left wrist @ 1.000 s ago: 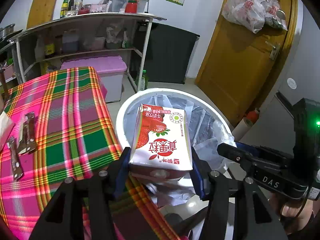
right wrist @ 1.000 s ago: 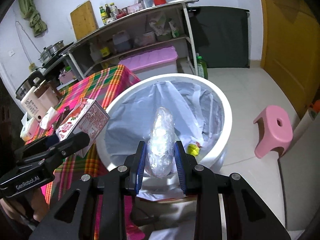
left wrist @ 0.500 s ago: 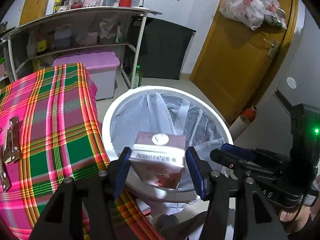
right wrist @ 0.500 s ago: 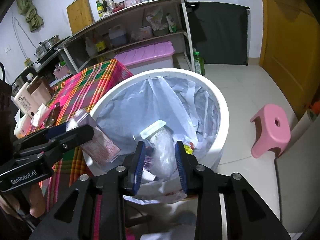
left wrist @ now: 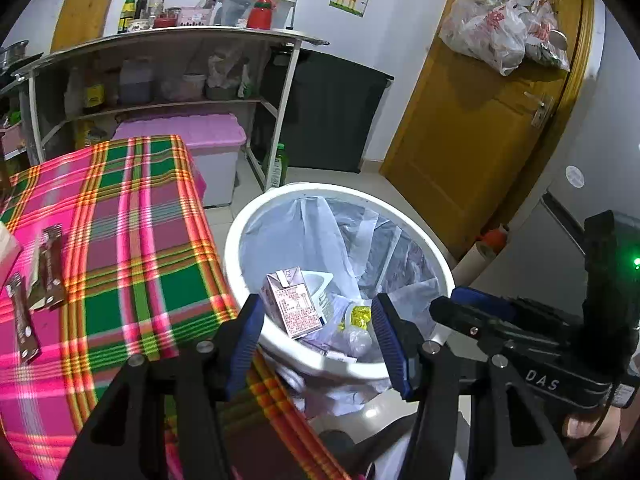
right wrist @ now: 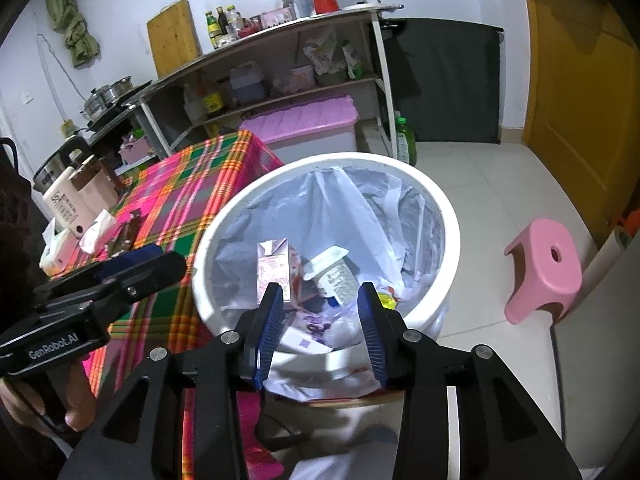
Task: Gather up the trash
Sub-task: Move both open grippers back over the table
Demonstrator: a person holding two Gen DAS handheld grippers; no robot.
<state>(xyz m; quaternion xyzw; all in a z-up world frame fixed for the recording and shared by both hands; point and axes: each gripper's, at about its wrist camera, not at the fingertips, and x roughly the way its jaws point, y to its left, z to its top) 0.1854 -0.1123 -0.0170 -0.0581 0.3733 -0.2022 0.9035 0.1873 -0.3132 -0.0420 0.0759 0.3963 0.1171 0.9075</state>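
A white trash bin (left wrist: 240, 236) (right wrist: 452, 216) with a clear liner stands beside the plaid table. Inside it lie a pink milk carton (left wrist: 294, 304) (right wrist: 276, 266), a white plastic-wrapped cup (right wrist: 334, 274) and other scraps. My left gripper (left wrist: 318, 328) hangs open above the bin's near rim with nothing between its blue pads. My right gripper (right wrist: 322, 320) also hovers over the near rim, its jaws opening and empty. Brown snack wrappers (left wrist: 36, 276) lie on the plaid tablecloth (left wrist: 120, 240).
A pink stool (right wrist: 546, 268) stands on the tiled floor right of the bin. Behind are a shelf unit (left wrist: 168, 80) with bottles, a pink-lidded box (right wrist: 304, 128) and a yellow door (left wrist: 480, 120) hung with bags. A kettle and tissue packs (right wrist: 72, 208) sit on the table.
The left gripper let go of the milk carton, which fell into the bin. The right gripper opened and its plastic-wrapped cup dropped in too.
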